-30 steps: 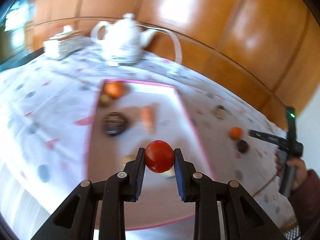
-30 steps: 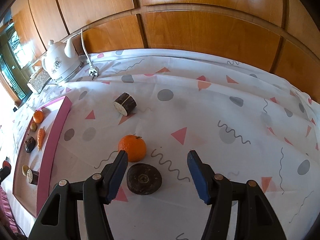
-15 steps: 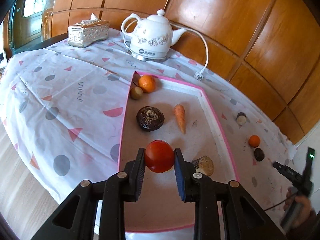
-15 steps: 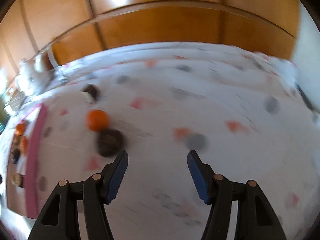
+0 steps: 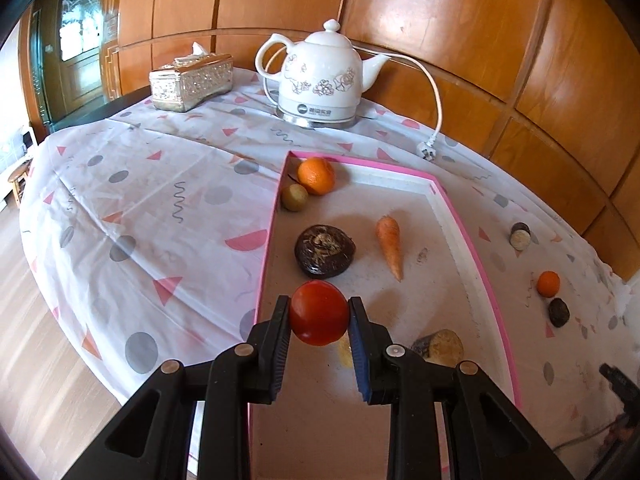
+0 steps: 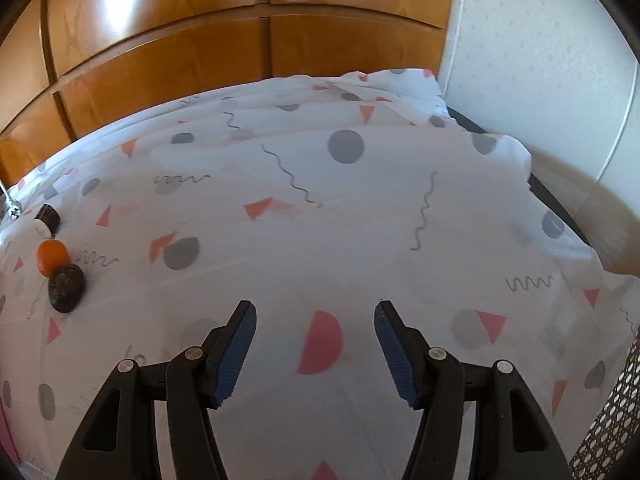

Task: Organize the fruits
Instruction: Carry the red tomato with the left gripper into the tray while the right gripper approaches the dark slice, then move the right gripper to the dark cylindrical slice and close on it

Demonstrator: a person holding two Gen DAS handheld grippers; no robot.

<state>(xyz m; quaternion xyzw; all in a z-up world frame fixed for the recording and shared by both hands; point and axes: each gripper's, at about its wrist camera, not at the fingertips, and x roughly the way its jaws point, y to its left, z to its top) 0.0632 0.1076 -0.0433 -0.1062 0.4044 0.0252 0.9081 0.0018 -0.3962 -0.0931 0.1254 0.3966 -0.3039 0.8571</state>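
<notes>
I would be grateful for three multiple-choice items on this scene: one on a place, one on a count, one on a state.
1. Where does the carrot lie?
A in the pink-rimmed tray
B beside the kettle
C on the floor

2. How many oranges lie on the tablecloth outside the tray?
A none
B one
C three

3. What is the left gripper doing?
A standing open and empty
B clamping a tomato
C holding a tissue box

Answers: 1 A, the carrot rests on the tray floor; 2 B, a single orange lies right of the tray; 3 B, both pads press the tomato.
</notes>
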